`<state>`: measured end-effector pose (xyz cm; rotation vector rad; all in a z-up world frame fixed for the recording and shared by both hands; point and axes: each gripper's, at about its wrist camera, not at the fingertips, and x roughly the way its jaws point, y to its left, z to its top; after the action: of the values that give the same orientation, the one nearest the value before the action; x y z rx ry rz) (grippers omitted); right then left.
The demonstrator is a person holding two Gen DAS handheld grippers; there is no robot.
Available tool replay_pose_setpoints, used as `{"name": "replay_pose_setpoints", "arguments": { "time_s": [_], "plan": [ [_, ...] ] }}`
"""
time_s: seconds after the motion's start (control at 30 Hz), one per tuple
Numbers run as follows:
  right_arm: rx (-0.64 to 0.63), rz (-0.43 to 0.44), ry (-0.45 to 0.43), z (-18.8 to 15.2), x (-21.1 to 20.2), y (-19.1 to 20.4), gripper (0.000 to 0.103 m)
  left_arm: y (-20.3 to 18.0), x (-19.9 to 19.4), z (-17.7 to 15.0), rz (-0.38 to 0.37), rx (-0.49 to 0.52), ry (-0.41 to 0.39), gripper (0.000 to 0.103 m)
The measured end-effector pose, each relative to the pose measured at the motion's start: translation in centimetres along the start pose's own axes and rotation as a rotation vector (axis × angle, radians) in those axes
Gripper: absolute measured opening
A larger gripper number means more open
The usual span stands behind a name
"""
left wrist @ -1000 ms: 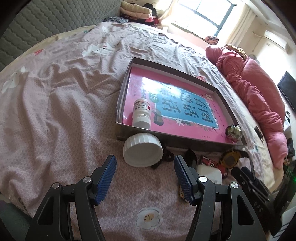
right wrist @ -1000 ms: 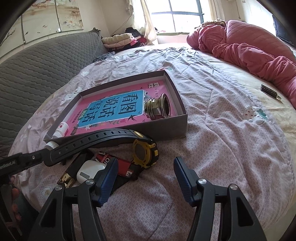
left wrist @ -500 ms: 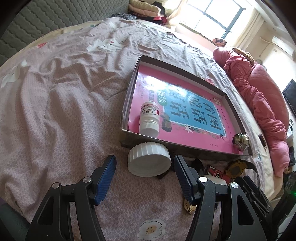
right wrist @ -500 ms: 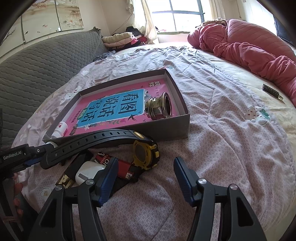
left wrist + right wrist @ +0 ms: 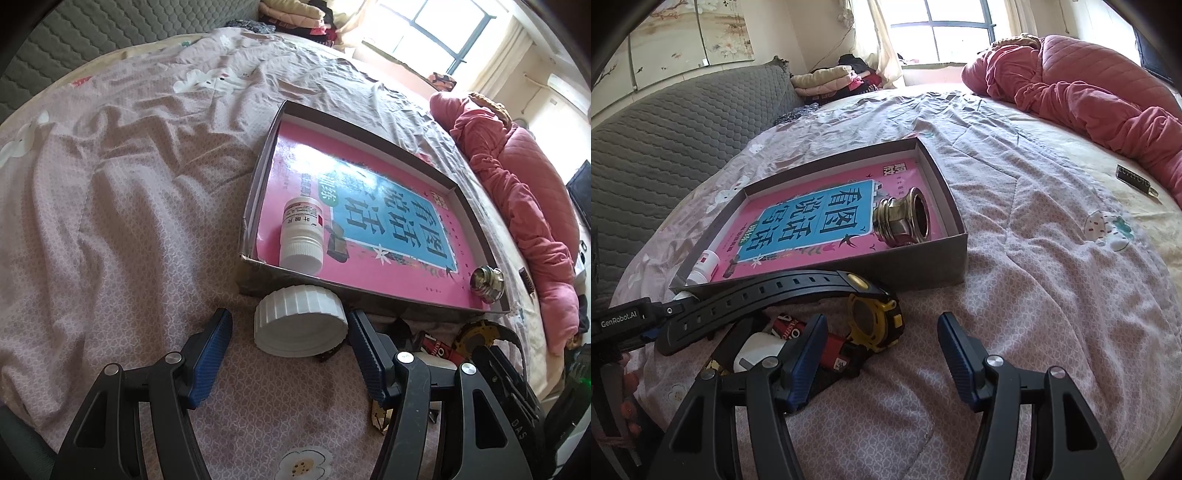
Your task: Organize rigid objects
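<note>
A shallow grey box [image 5: 258,170] with a pink book lining its bottom lies on the bed; it also shows in the right wrist view [image 5: 955,218]. In it lie a white pill bottle [image 5: 301,232] and a brass fitting [image 5: 903,221]. A large white ribbed cap [image 5: 301,321] lies just outside the box's near wall, between the fingers of my open left gripper [image 5: 290,325]. My right gripper [image 5: 881,328] is open and empty, beside a yellow-and-black watch [image 5: 873,319], a red-and-black item [image 5: 834,345] and a white case [image 5: 757,350].
A pink quilt [image 5: 1082,85] is heaped at the bed's far right. A small dark tag [image 5: 1132,177] lies near it. A grey padded headboard [image 5: 665,129] runs along the left. Folded clothes [image 5: 827,79] sit by the window.
My left gripper has moved forward, so the white cap now sits between its fingertips close to the box wall. My right gripper has edged slightly forward. Both stay open.
</note>
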<state>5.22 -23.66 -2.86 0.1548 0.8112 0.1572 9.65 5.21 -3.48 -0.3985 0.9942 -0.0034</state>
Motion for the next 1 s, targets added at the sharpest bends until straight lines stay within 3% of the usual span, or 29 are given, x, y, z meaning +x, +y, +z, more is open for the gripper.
{"name": "replay_pose_setpoints", "arguments": {
  "time_s": [0.33,0.73,1.0],
  "plan": [
    [-0.033,0.008,-0.002,0.2,0.7,0.4,0.061,0.4,0.1,-0.3,-0.015,-0.009,-0.003,0.066],
    [-0.067,0.023,-0.015,0.5,1.3,0.7,0.034,1.0,-0.1,-0.6,-0.038,-0.024,-0.018,0.066],
    [-0.038,0.06,0.001,0.7,1.8,0.0,0.033,1.2,0.0,-0.7,-0.042,-0.031,-0.019,0.066]
  ]
}}
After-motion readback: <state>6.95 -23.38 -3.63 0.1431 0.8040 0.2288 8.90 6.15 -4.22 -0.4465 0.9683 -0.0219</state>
